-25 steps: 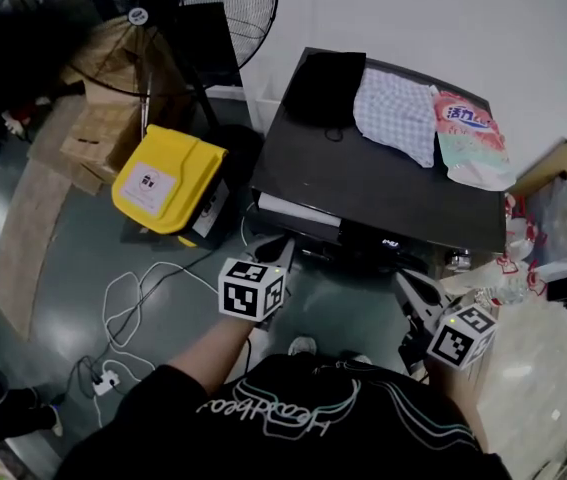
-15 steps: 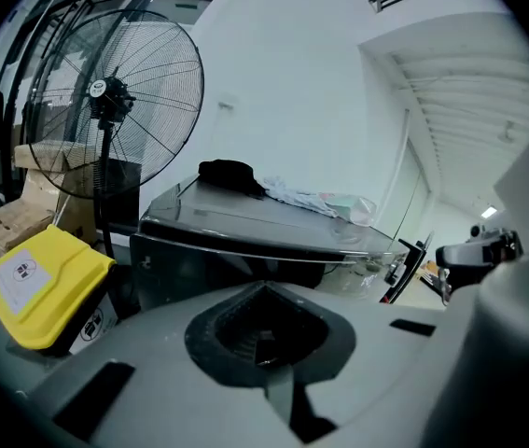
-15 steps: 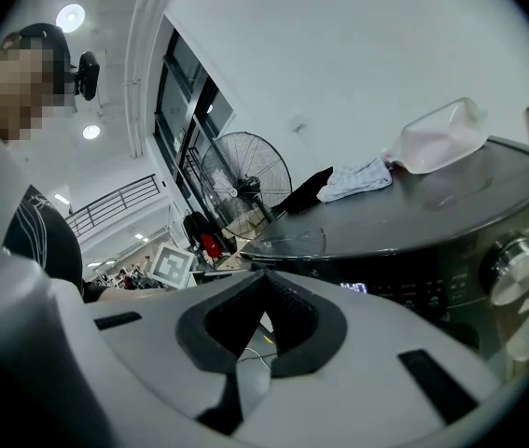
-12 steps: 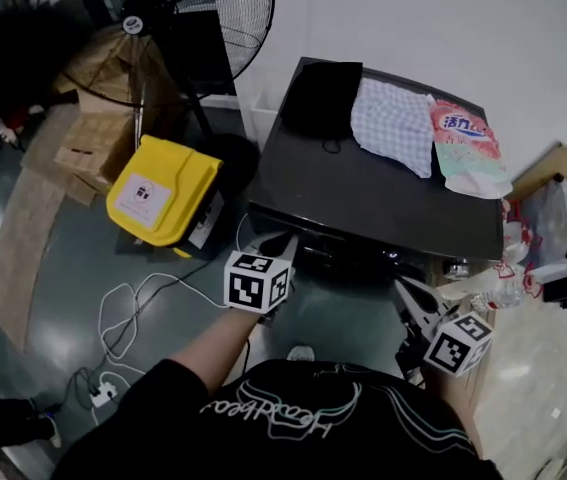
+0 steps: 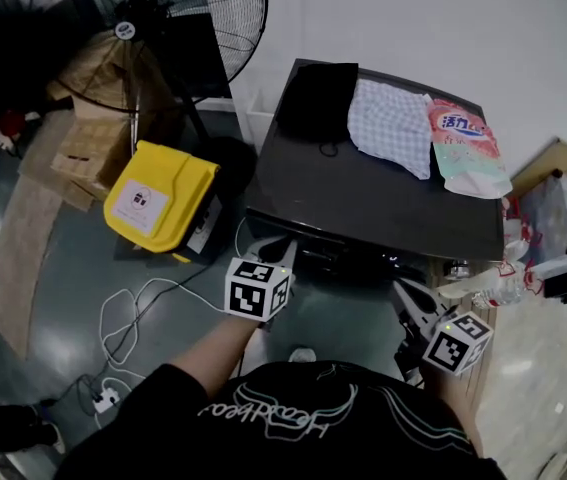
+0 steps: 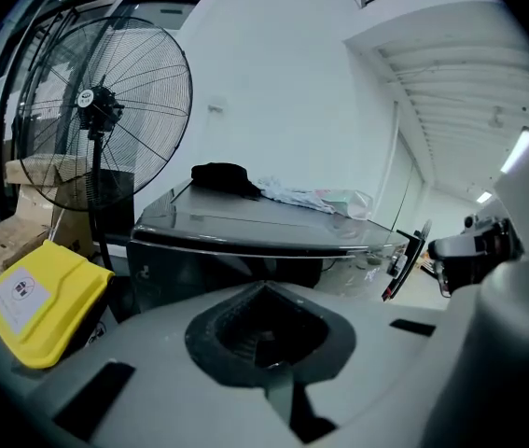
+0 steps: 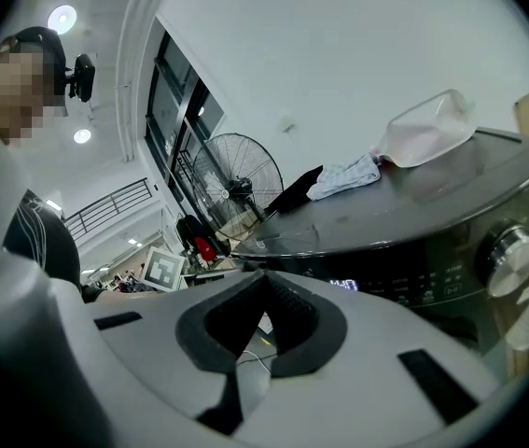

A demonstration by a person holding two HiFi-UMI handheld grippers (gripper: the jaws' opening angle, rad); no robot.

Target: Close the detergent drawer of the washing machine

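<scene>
The black washing machine (image 5: 383,198) stands against the white wall. Its detergent drawer (image 5: 308,242) at the front's upper left shows only a thin lip under the lid. My left gripper (image 5: 281,252) is shut, with its tips right at the drawer's front. In the left gripper view the shut left gripper (image 6: 264,289) points at the dark drawer panel (image 6: 203,267). My right gripper (image 5: 401,288) hangs shut and holds nothing, in front of the machine's right side. From the right gripper (image 7: 264,276) I see the lit control panel (image 7: 413,286) and a dial (image 7: 511,248).
On the lid lie a black cloth (image 5: 318,93), a checked cloth (image 5: 391,123) and a detergent bag (image 5: 466,146). A yellow case (image 5: 158,196), a standing fan (image 5: 178,28) and cardboard boxes (image 5: 93,138) stand at the left. White cables (image 5: 128,308) run over the floor. Bags and a bottle (image 5: 493,290) crowd the right.
The drawer's pale top, which stuck out a second ago, has slid back into the machine with my left gripper against it. The right gripper has barely moved.
</scene>
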